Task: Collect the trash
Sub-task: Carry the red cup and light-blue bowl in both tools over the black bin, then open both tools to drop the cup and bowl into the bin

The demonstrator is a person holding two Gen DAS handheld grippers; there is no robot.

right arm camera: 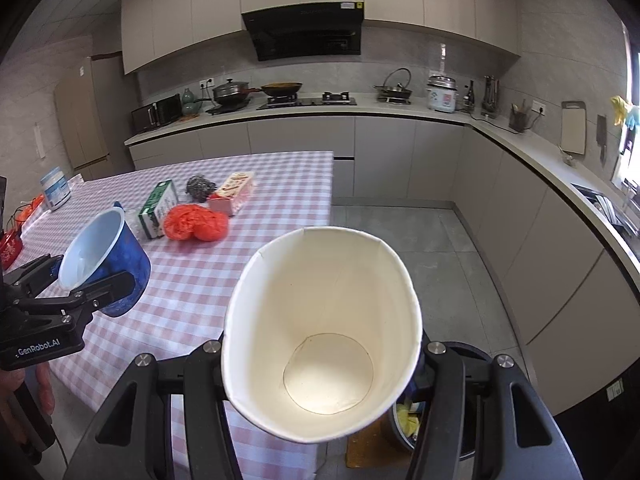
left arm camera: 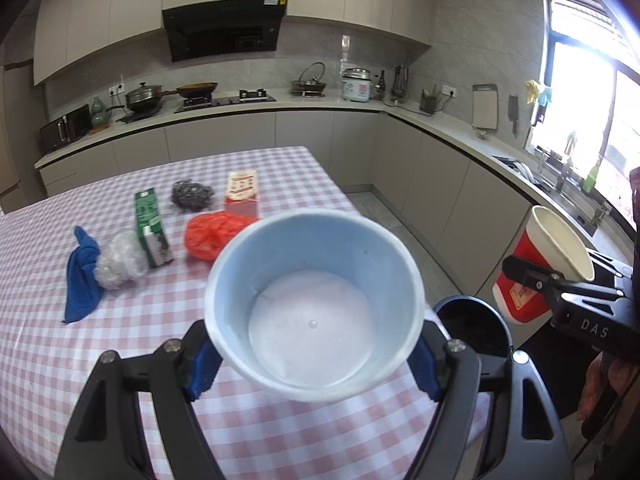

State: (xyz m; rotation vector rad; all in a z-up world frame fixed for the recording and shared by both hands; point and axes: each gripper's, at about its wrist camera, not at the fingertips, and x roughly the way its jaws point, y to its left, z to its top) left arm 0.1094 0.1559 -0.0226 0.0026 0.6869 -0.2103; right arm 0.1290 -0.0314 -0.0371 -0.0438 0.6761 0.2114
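Note:
My left gripper (left arm camera: pixel 312 364) is shut on a blue paper cup (left arm camera: pixel 316 312), held above the table's near right corner; the cup also shows in the right wrist view (right arm camera: pixel 100 260). My right gripper (right arm camera: pixel 320 364) is shut on a red paper cup (right arm camera: pixel 320 332) with a cream inside, squeezed oval, held beyond the table edge above a dark trash bin (right arm camera: pixel 464 420). The red cup (left arm camera: pixel 536 268) and the bin (left arm camera: pixel 474 326) also show in the left wrist view. An orange plastic bag (left arm camera: pixel 212 236) lies on the checked table (left arm camera: pixel 120 360).
On the table lie a blue cloth (left arm camera: pixel 82 276), a clear crumpled wrap (left arm camera: pixel 120 260), a green carton (left arm camera: pixel 152 228), a steel scourer (left arm camera: pixel 192 194) and a red-and-white box (left arm camera: pixel 242 192). A white jar (right arm camera: pixel 56 192) stands at the far left. Kitchen counters run behind and to the right.

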